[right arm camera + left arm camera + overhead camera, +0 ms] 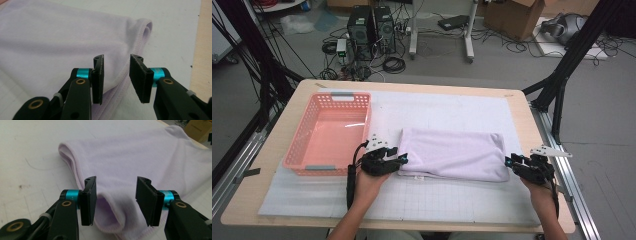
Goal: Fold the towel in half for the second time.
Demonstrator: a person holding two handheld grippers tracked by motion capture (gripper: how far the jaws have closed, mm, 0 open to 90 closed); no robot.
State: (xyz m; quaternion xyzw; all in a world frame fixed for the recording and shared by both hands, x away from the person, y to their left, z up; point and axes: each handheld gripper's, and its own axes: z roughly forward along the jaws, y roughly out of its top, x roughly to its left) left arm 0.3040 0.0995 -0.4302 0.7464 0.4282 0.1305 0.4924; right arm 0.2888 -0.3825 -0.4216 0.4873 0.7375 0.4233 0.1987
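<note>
Left tongs spread, jaws either side of the folded lilac towel's left edge, pads not pressing it. Right tongs also spread, at the towel's right hem, cloth just ahead between the jaws, no pinch. Towel lies flat, mid-surface on the white mat. Pink basket sits just left of it, apart.

Pink basket left of folded cloth, bare mat in front.
</note>
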